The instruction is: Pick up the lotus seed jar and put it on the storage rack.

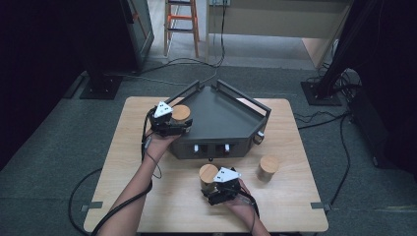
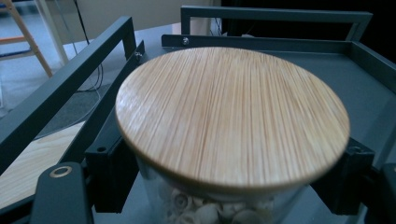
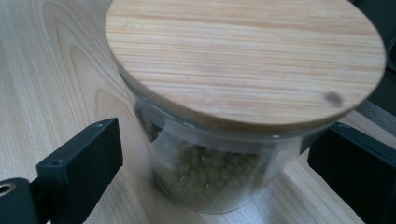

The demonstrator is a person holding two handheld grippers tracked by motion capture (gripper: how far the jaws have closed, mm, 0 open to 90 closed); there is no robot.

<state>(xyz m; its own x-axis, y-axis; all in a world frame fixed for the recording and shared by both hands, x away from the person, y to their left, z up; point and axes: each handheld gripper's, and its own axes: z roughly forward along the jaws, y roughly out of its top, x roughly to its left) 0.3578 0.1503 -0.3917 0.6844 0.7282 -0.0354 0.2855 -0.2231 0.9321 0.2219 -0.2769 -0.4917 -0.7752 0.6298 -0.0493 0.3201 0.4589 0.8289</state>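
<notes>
- The left gripper (image 1: 172, 124) is held out ahead of the person at the end of a long, nearly straight left forearm (image 1: 129, 196) that comes up from the bottom edge.
- Its two black jaws press on the glass wall of a jar (image 2: 232, 122) just under the lid, one on each side.
- The left hand (image 1: 158, 143) grips the body from behind, and a cable trails back along the forearm.
- The right gripper (image 1: 220, 189) sits much closer to the person, on a short, bent right hand (image 1: 239, 204).
- Its jaws stand spread to either side of a second jar (image 3: 243, 93), with a clear gap on each side.
</notes>
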